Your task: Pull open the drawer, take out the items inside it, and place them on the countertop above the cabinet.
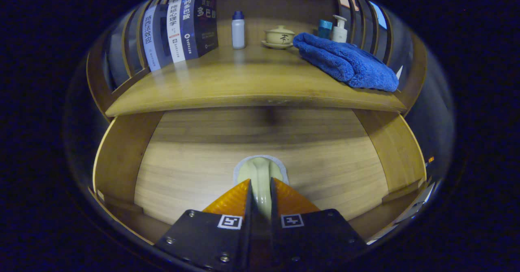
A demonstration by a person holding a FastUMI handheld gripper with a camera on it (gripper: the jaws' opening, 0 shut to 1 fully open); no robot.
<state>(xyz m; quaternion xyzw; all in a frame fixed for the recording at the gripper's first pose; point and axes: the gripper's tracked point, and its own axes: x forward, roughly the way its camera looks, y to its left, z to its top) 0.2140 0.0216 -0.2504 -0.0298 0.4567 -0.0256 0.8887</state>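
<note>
The drawer [122, 154] stands pulled open below me, its pale wood floor bare around the fingers. My gripper [260, 182] reaches down into it, and both fingers press on the narrow handle of a pale cream spoon-like item [260, 167]. Its rounded, light-rimmed end lies on the drawer floor just ahead of the fingertips. The part of the handle between the fingers is mostly hidden. Above the drawer runs the wooden countertop [243, 85].
On the countertop, a row of books [178, 28] stands at the left. A white bottle [238, 30] and a lidded cup on a saucer [279, 36] sit at the back. At the right, a folded blue towel [345, 62] lies before a pump bottle [339, 29].
</note>
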